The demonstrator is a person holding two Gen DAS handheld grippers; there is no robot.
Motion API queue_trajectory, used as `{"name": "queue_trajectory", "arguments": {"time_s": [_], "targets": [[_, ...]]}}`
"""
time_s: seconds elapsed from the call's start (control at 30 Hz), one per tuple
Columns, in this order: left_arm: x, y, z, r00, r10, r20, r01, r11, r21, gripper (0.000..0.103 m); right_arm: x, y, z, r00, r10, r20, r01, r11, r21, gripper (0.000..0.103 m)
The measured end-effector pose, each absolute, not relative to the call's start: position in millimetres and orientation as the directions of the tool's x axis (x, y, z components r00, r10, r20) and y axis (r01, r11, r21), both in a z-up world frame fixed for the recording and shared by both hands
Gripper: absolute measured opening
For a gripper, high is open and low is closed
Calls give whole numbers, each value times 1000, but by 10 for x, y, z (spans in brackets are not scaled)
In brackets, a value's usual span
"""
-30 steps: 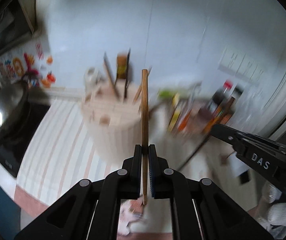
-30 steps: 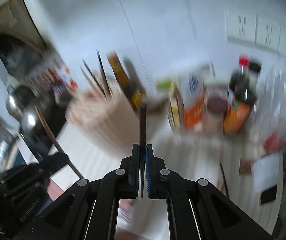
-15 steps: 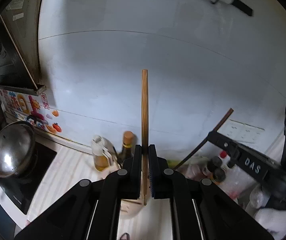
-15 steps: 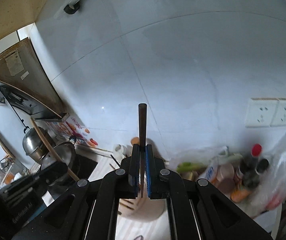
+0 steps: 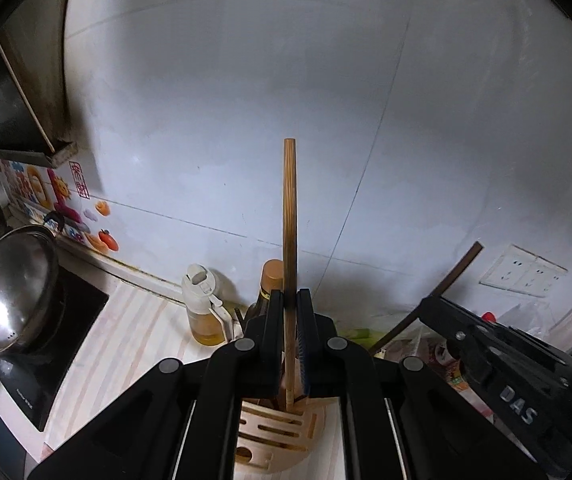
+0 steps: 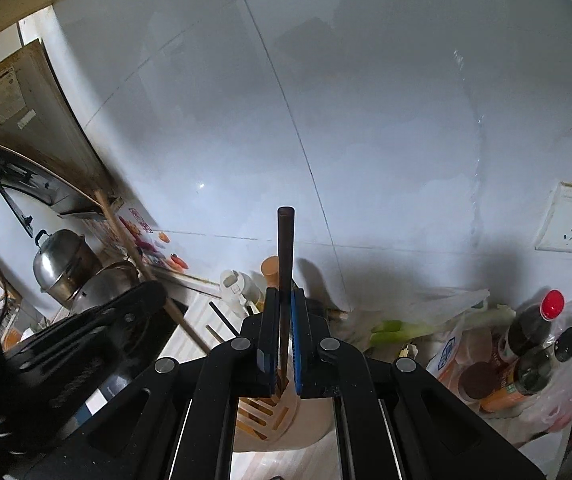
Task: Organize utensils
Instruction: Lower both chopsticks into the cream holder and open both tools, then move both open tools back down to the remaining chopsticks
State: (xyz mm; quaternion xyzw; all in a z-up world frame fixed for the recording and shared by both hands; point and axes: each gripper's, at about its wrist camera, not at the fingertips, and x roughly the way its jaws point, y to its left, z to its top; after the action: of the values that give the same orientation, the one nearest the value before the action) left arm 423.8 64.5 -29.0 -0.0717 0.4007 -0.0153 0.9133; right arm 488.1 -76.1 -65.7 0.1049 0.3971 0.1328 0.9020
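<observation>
Left gripper (image 5: 290, 344) jaws clamp light brown wooden chopstick (image 5: 289, 216) near lower end; right gripper (image 6: 284, 344) jaws clamp dark brown wooden chopstick (image 6: 286, 248). Both thin, stiff, light, probably slippery. Pale wooden slotted holder (image 5: 278, 436) at 6 o'clock.

A pale, pink-striped kitchen countertop (image 5: 126, 344) runs along a white tiled wall. At its centre stands a round, light wooden utensil holder with slotted top (image 5: 278, 436). Just behind the holder are a clear oil dispenser with a white cap (image 5: 206, 308) and a dark bottle with a copper cap (image 5: 272, 280). Left of the holder, a black cooktop (image 5: 26, 360) carries a steel lidded pan (image 5: 10, 288). Right of it, bagged groceries (image 6: 457, 344) and dark sauce bottles (image 6: 533, 332) crowd together (labels unreadable).
</observation>
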Motion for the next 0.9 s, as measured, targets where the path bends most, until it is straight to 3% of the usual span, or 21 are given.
{"name": "queue_trajectory", "arguments": {"time_s": [0.3, 0.53, 0.57, 0.6, 0.63, 0.67, 0.7, 0.83, 0.9], "targets": [[4426, 619, -590, 622, -113, -775, -17, 987, -157, 4, 4961, -720, -822, 602, 323, -730, -156, 944, 289, 6], [4416, 779, -631, 549, -200, -812, -27, 966, -256, 9, 5056, -701, -994, 511, 370, -776, -176, 929, 327, 7], [4383, 803, -595, 557, -199, -806, -32, 965, -259, 12, 5068, -708, -1010, 497, 383, -779, -176, 923, 342, 13], [4344, 819, -554, 569, -188, -801, -35, 967, -252, 18, 5072, -730, -1017, 488, 397, -777, -174, 917, 359, 32], [4294, 855, -504, 582, -162, -797, -49, 971, -233, 42, 5065, -764, -1015, 489, 403, -773, -164, 914, 372, 40], [4235, 894, -458, 595, -137, -792, -64, 974, -217, 76, 5052, -802, -1007, 495, 407, -768, -153, 911, 384, 50], [4170, 930, -418, 612, -116, -782, -77, 976, -205, 87, 5028, -850, -997, 501, 411, -762, -144, 908, 395, 50], [3935, 1005, -374, 642, -58, -765, -101, 982, -160, 90, 4880, -1025, -984, 519, 387, -762, -97, 913, 397, 50], [3781, 990, -405, 655, -26, -756, -106, 986, -125, 100, 4770, -1119, -993, 531, 352, -771, -66, 924, 377, 54]]}}
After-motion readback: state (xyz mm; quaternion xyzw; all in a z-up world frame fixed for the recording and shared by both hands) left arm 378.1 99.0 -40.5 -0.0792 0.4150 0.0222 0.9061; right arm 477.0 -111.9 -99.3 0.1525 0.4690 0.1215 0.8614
